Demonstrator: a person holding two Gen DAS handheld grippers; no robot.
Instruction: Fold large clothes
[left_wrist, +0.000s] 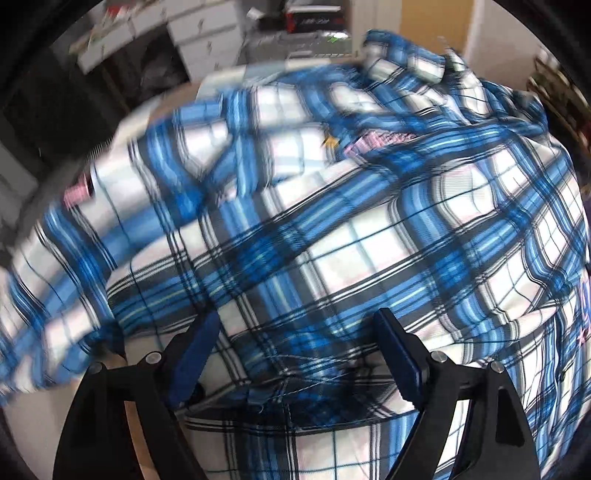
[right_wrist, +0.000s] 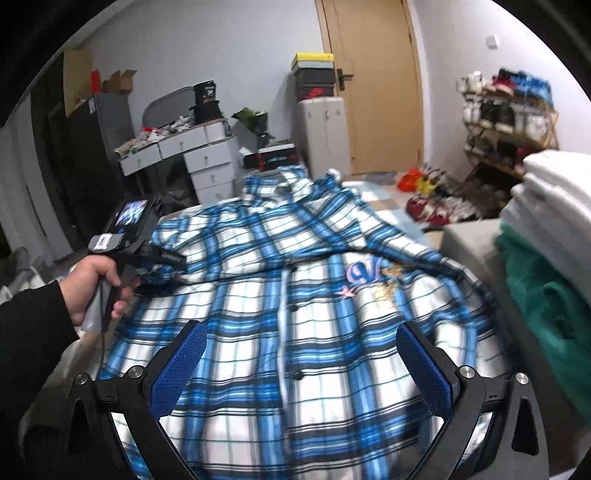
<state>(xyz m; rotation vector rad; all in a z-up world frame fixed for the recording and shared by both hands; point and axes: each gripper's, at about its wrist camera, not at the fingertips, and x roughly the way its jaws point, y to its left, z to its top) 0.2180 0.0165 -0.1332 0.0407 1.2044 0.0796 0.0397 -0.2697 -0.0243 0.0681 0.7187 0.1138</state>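
A large blue-and-white plaid shirt (right_wrist: 295, 332) lies spread front up on the table, its button placket running down the middle and a pink and gold embroidery (right_wrist: 369, 277) on the chest. One sleeve (right_wrist: 280, 243) is laid across the chest. My right gripper (right_wrist: 301, 328) hovers open over the lower front, with nothing between its fingers. A person's hand (right_wrist: 96, 284) holds my left gripper (right_wrist: 173, 260) at the shirt's left edge. In the left wrist view the left gripper (left_wrist: 297, 317) stands open just above the plaid shirt (left_wrist: 332, 221), its pads not pressing the cloth.
A stack of folded white clothes (right_wrist: 554, 184) and green clothes (right_wrist: 546, 295) sits at the table's right. Behind stand white drawers (right_wrist: 207, 162), a shoe rack (right_wrist: 509, 122) and a wooden door (right_wrist: 376, 85). Shoes (right_wrist: 428, 210) lie on the floor past the far edge.
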